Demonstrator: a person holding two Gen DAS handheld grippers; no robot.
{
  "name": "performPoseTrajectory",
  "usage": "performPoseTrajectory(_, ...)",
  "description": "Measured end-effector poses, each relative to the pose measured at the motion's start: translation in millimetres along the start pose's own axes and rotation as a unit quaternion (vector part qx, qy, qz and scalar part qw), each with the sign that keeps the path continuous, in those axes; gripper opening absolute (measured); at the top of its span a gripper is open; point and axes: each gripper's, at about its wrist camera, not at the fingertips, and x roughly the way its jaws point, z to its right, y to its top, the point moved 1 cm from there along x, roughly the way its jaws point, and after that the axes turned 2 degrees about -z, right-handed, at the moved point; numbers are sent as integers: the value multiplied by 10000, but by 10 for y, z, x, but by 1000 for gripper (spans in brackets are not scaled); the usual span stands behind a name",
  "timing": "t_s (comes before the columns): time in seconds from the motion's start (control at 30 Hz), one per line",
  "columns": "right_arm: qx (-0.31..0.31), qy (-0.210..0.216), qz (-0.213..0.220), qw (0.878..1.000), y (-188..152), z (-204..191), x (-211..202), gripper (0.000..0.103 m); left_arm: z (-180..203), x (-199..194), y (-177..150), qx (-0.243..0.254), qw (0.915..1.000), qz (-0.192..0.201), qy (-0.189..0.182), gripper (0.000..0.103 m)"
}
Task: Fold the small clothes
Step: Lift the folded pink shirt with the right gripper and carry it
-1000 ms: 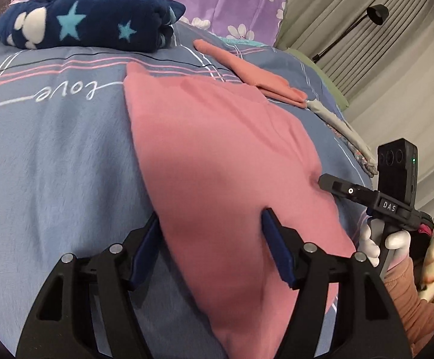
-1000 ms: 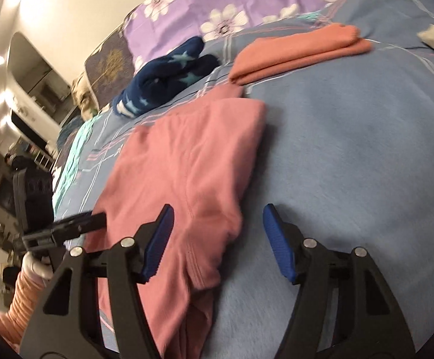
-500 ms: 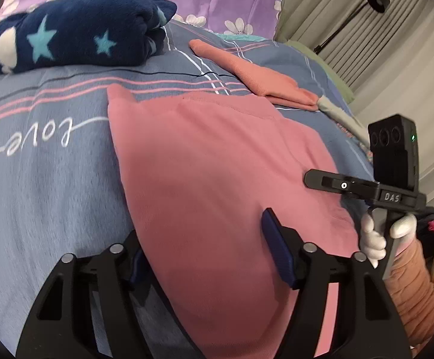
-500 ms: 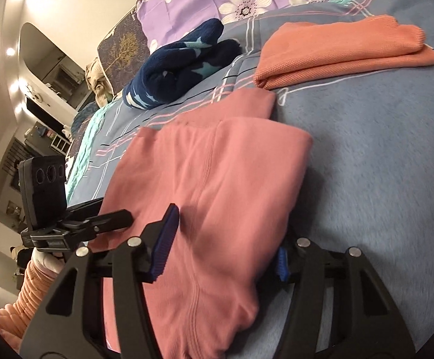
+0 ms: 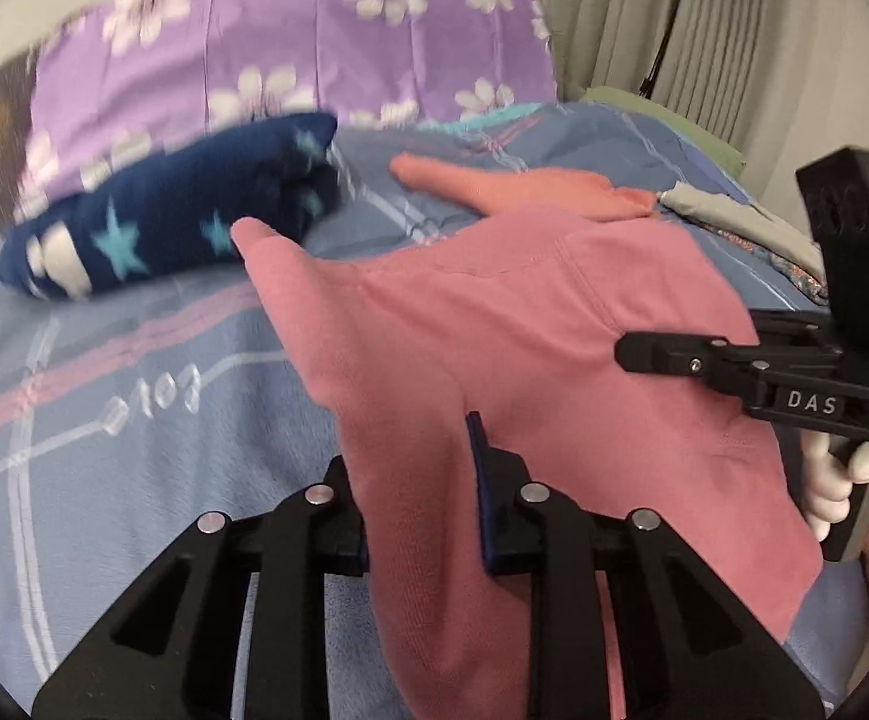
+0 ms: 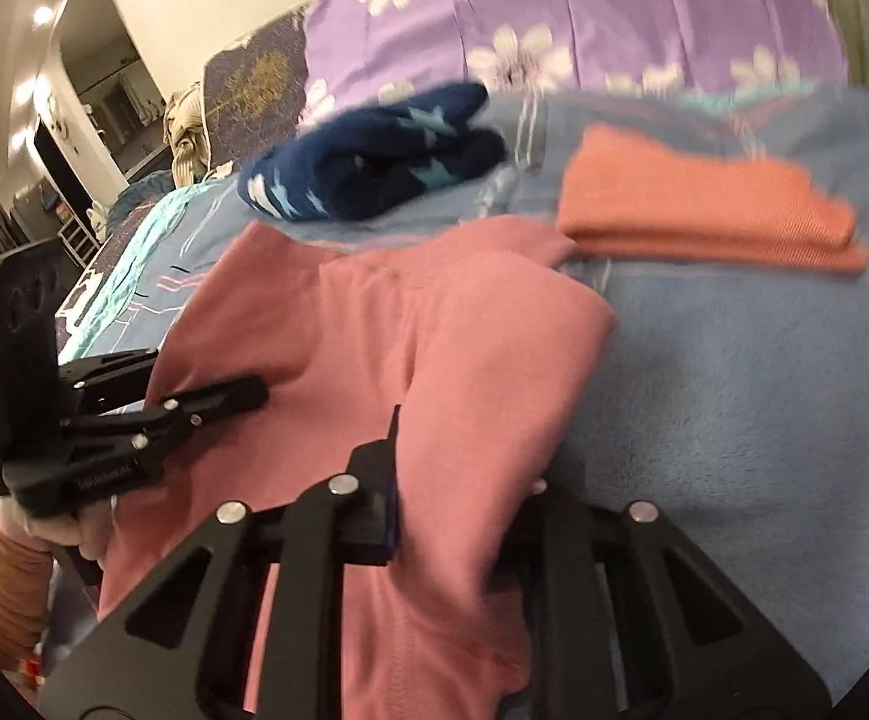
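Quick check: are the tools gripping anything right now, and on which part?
Both are shut on the pink garment. The left tool pinches its near left edge; the right tool pinches the near right edge, by the fold.

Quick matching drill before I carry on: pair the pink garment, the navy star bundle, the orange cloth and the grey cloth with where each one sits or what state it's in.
Things:
1. pink garment
2. navy star bundle
3. orange cloth
4. grey cloth

States:
A. folded flat on the blue cover
B. at the bed's far right edge
C. clamped by both grippers
D. against the purple pillow

Pairs: 1-C, 2-D, 3-A, 4-B
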Motion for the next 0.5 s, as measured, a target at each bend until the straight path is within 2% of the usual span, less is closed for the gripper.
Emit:
performPoseTrajectory(0.17, -418, -155, 699, 9966, 13, -221, -508, 17, 58, -407, 134, -11, 9992, 392, -76, 25)
performPoseTrajectory(0.37, -378, -155, 1212, 9918, -51, -310, -1027, 17, 373, -822, 277, 229, 9968, 759, 47, 22)
performPoseTrajectory(0.5, -635, -321, 1578, 9849, -44, -421, -1450, 17, 577, -1075, 415, 330, 9948, 964, -10, 21)
